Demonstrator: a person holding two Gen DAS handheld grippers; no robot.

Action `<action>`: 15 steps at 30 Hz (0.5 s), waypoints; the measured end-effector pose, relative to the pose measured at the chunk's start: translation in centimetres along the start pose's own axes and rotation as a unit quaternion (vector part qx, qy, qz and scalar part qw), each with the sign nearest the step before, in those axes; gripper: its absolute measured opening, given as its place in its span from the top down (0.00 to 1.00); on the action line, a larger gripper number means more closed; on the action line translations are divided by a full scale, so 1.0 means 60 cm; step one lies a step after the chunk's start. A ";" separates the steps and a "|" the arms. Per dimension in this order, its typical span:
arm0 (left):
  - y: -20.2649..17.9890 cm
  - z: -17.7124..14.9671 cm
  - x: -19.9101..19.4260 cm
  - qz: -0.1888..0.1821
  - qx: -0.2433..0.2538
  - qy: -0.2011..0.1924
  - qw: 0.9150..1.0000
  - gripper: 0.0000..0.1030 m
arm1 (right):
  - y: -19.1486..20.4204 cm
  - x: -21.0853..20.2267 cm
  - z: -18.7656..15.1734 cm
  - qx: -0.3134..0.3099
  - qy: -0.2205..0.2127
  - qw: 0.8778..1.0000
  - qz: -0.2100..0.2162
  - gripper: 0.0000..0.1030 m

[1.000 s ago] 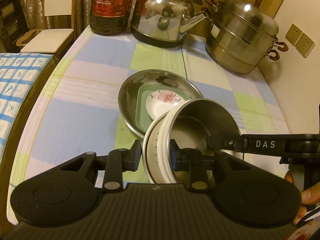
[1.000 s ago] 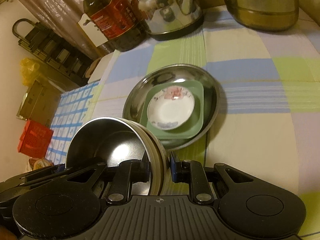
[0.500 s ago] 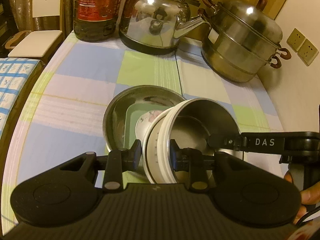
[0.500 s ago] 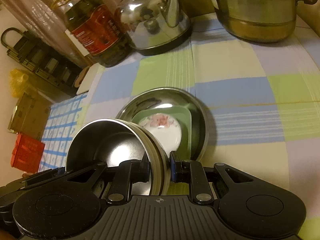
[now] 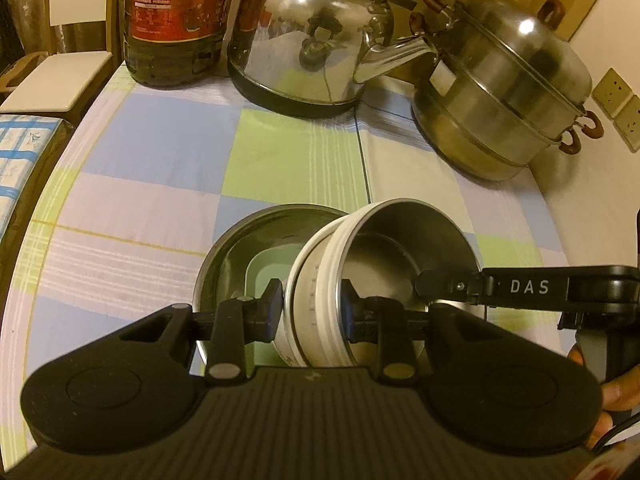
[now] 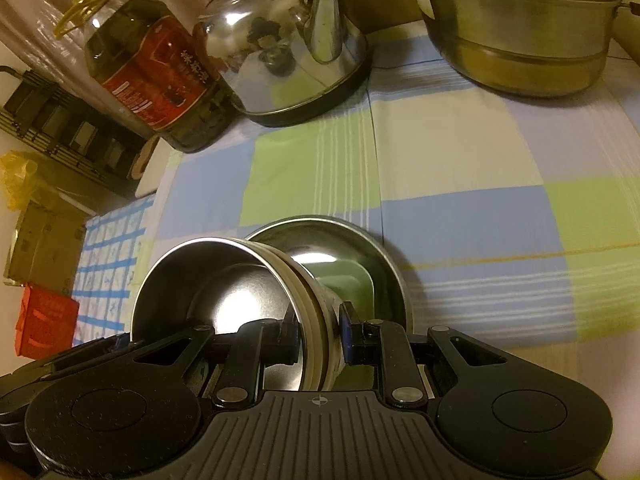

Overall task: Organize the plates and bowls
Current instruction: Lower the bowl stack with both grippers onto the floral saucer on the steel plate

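One steel bowl (image 5: 404, 256) with white outer wall, tilted, held over one steel plate (image 5: 248, 240); left tongs (image 5: 310, 312) pinch its rim on one side, right tongs (image 6: 318, 332) pinch the opposite rim. Plate sits on the checked cloth of the surface (image 5: 160, 160) and holds one green square dish (image 6: 348, 280); anything on that dish is hidden by the bowl. Left view shows the right tongs' arm marked DAS and fingertips (image 5: 620, 396) of a hand at its handle; right view shows one red box (image 6: 44, 320) and yellow bag off the surface. Behind: one kettle (image 5: 312, 36), one oil bottle (image 6: 148, 68), one steamer pot (image 5: 504, 84)
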State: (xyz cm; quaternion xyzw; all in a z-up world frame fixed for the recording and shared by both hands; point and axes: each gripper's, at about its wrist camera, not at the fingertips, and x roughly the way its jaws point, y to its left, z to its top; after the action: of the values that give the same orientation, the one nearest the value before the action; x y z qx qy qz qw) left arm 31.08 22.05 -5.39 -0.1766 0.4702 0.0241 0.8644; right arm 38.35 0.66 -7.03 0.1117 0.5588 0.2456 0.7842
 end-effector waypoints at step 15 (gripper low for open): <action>0.015 0.009 0.044 0.003 -0.018 0.034 0.999 0.75 | -0.013 0.042 0.011 0.016 0.035 0.999 -0.011 0.81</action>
State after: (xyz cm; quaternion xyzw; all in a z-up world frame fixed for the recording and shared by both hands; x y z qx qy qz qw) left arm 32.81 22.73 -7.52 -0.1916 0.4997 0.0296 0.8442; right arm 39.82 1.31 -9.19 0.1098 0.5909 0.2319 0.7648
